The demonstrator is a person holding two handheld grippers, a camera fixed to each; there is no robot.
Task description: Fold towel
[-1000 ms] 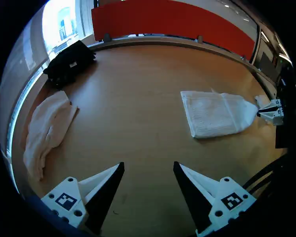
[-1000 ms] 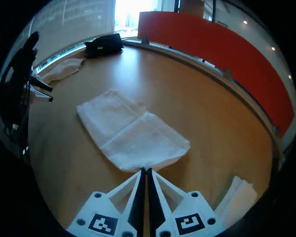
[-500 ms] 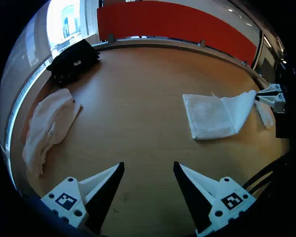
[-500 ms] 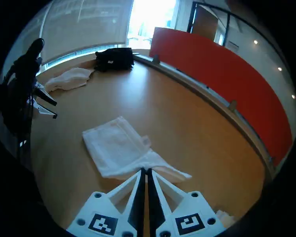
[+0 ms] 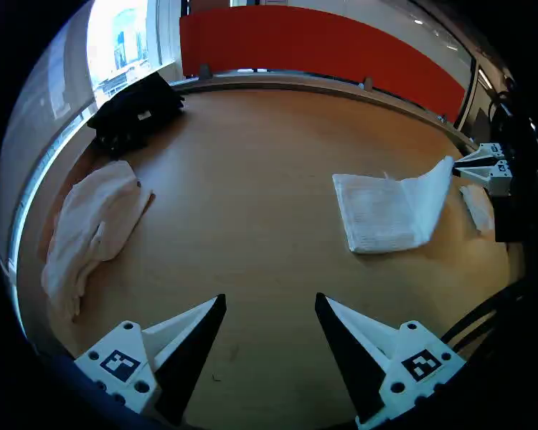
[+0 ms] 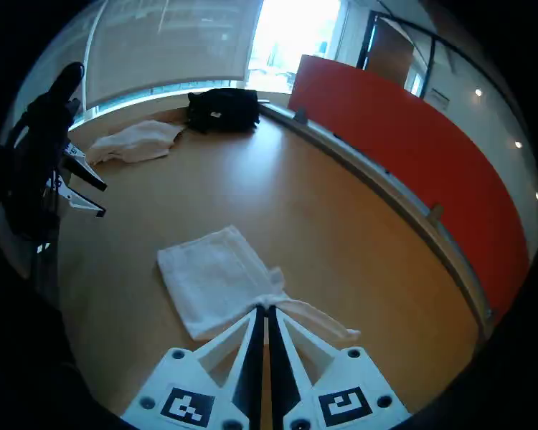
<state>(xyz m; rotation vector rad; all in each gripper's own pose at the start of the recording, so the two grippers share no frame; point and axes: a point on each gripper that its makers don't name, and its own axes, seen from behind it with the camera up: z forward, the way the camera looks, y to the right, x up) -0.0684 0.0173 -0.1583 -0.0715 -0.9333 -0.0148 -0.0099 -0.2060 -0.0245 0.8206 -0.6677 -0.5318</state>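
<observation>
wooden table [image 5: 255,179] wide. white towel [image 6: 211,283] lay flat at right, near corner lifted. right gripper [image 6: 266,312] clenched on that corner. good fold needed it carried low to opposite edge, corners matched. left gripper [image 5: 269,297] spread, empty, well apart.

Left gripper view: towel [image 5: 384,211] on the table [image 5: 255,186] at right. Second cloth [image 5: 90,229] at left, bag [image 5: 133,111] behind it.

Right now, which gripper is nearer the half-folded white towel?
Right. The right gripper is shut on a lifted corner of the towel; the left gripper hangs open, apart from it across the table.
</observation>
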